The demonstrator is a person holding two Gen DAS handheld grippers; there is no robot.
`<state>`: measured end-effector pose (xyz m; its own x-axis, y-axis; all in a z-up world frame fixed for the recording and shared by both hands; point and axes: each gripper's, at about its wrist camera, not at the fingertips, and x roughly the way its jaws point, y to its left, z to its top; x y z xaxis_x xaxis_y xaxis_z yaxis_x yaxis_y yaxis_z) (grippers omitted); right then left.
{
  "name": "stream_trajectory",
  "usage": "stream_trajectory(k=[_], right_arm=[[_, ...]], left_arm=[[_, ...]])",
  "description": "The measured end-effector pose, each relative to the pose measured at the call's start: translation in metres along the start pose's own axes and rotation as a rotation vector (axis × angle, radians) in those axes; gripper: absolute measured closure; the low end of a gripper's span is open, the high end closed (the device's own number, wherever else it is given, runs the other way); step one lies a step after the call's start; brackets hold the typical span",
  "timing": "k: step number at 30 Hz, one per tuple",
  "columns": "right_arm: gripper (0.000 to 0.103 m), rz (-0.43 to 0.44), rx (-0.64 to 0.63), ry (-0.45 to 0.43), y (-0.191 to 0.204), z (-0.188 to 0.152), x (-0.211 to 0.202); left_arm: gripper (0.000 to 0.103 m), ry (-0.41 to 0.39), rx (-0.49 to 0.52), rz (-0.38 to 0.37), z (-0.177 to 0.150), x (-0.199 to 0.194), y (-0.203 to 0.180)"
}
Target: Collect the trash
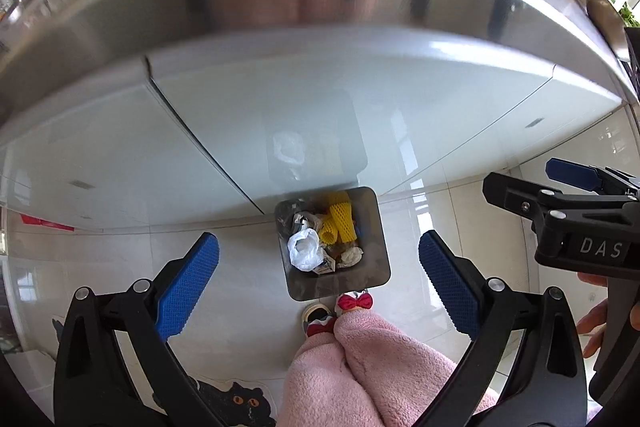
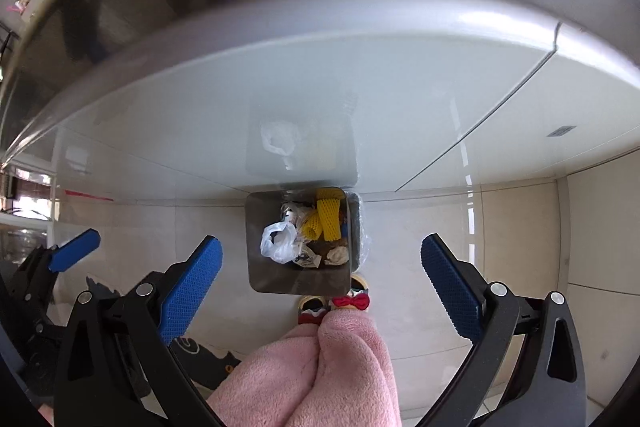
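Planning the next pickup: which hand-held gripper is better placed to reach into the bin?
Neither clearly: left hand-held gripper and right both hang open, empty, above the bin.

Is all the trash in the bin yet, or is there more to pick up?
Looks mostly done. The bin already holds a white plastic bag, yellow foam nets and crumpled paper. Nothing is in hand: the left gripper and right gripper are both open and empty. No loose trash shows on the floor here.

Bright daylight, glare streaks on glossy cabinet fronts (image 1: 280, 115), fisheye-warped edges
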<state>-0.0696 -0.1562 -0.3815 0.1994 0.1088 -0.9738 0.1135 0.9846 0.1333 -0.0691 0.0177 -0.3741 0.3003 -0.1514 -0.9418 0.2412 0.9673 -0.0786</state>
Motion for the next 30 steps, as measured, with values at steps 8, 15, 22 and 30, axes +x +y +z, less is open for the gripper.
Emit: stream_trajectory(k=[8,15,22,30], right_arm=[[0.003,-0.092,-0.013,-0.115,-0.002,0.012,-0.102],[0.003,-0.087,-0.019,-0.287,0.004,0.028,-0.197],[0.003,-0.146,-0.058,-0.436,0.014,0.042,-0.274],[0.003,-0.143,0.005,-0.555,0.019,0.047,-0.329]], left_arm=[[0.008,-0.132,0.003,-0.014,0.034,-0.107,-0.006],[0.008,-0.276,-0.013,0.051,0.065,-0.197,-0.011],[0.008,-0.405,-0.003,0.060,0.085,-0.266,-0.020],[0.008,-0.506,-0.011,0.124,0.106,-0.317,-0.025]])
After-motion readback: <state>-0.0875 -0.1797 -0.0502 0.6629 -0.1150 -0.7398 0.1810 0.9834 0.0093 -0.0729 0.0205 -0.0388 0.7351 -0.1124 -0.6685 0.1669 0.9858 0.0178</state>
